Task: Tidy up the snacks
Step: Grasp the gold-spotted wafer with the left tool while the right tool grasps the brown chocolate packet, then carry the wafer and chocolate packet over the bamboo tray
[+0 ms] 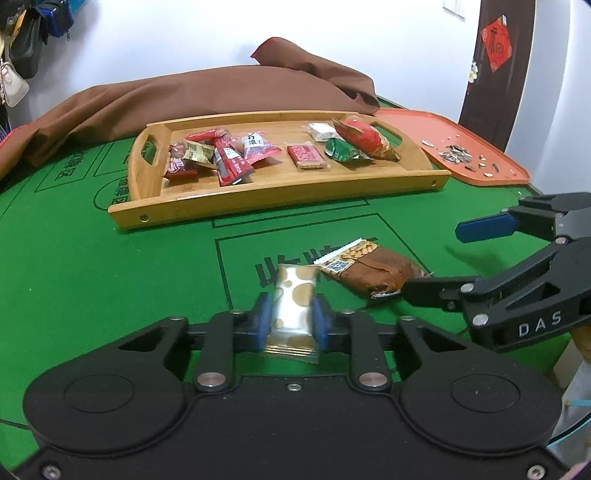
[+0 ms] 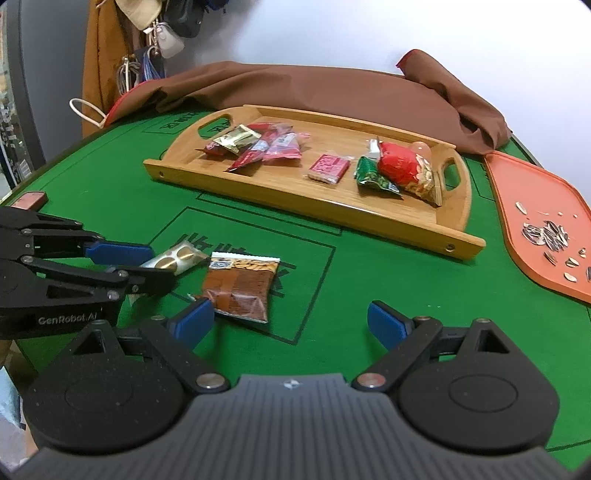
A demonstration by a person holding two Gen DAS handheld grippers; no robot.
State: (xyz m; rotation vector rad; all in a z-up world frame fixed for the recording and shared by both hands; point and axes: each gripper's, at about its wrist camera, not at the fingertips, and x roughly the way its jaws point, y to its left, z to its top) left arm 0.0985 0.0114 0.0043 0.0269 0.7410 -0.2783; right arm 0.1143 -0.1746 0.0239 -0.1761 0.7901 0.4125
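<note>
My left gripper (image 1: pixel 291 310) is shut on a clear packet with gold-brown spots (image 1: pixel 295 306), lying on the green table felt (image 1: pixel 110 280). Just to its right lies a brown peanut packet (image 1: pixel 373 271), flat on the felt. My right gripper (image 2: pixel 290 321) is open and empty; its left pad (image 2: pixel 195 321) sits at the near corner of the peanut packet (image 2: pixel 240 288). In the right wrist view the left gripper (image 2: pixel 162 266) comes in from the left, holding the spotted packet (image 2: pixel 181 256). The wooden tray (image 1: pixel 280 192) beyond holds several red snacks, a green bag (image 1: pixel 341 149) and a red bag (image 1: pixel 364 138).
An orange tray (image 2: pixel 517 206) with sunflower seed shells (image 2: pixel 543 232) lies to the right of the wooden tray (image 2: pixel 369 218). Brown cloth (image 1: pixel 207 88) is heaped behind. Bags hang on the wall at far left (image 2: pixel 162 33). A small red object (image 2: pixel 31 199) rests at the table's left edge.
</note>
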